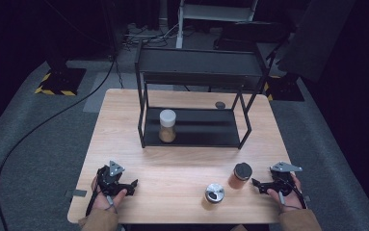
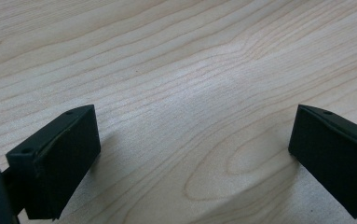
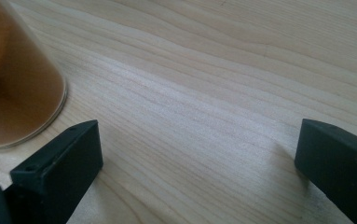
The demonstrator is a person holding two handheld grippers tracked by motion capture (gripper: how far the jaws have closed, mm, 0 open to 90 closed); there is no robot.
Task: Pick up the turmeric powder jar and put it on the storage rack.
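A white-lidded jar [image 1: 167, 125] of brown powder stands on the lower shelf of a black metal rack [image 1: 194, 86]. A black-lidded jar [image 1: 240, 175] of orange-brown contents stands on the wooden table [image 1: 182, 159] near its front right, and its glass base [image 3: 13, 88] shows at the left of the right gripper view. A silver-lidded jar [image 1: 214, 193] stands by the front edge. My left gripper [image 1: 133, 184] rests open at the front left, jaws wide over bare wood [image 2: 190, 93]. My right gripper [image 1: 255, 183] rests open just right of the black-lidded jar, holding nothing.
A small dark round cap [image 1: 219, 105] lies on the table behind the rack's right side. Cables [image 1: 52, 120] trail over the grey floor at the left. Yellow-black striped bases [image 1: 59, 82] stand at the far corners.
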